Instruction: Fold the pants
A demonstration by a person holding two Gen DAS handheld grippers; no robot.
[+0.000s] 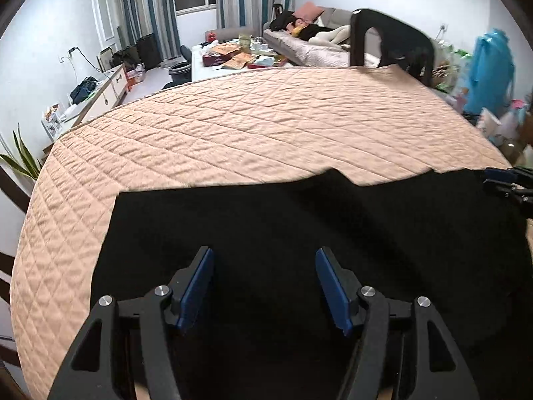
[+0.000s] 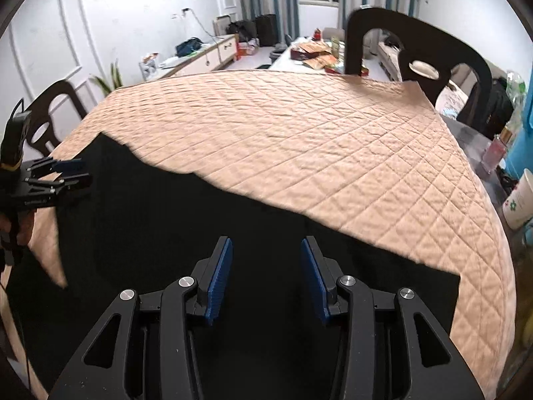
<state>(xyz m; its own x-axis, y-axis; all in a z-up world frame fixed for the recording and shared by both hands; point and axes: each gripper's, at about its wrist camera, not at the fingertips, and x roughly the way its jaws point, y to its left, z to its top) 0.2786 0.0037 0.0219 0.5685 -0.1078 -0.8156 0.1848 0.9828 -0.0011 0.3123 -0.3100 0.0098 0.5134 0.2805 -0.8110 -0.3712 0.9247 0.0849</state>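
Black pants (image 1: 299, 233) lie flat across the near part of a table under a peach quilted cover (image 1: 250, 126). In the left wrist view my left gripper (image 1: 265, 256) hangs over the cloth with its blue pads apart and nothing between them. The right gripper (image 1: 506, 185) shows at the far right edge of that view, by the pants' end. In the right wrist view the pants (image 2: 160, 220) fill the lower left, and my right gripper (image 2: 266, 245) is open above them. The left gripper (image 2: 66, 175) appears at the left edge, held by a hand.
A dark wooden chair (image 2: 413, 63) stands at the table's far side, another chair (image 2: 50, 116) at the left. A paper cup (image 2: 519, 200) and bottles sit at the right edge. A blue bag (image 1: 489, 66) and clutter lie to the right. A sofa (image 1: 309, 46) and a cluttered low table lie beyond.
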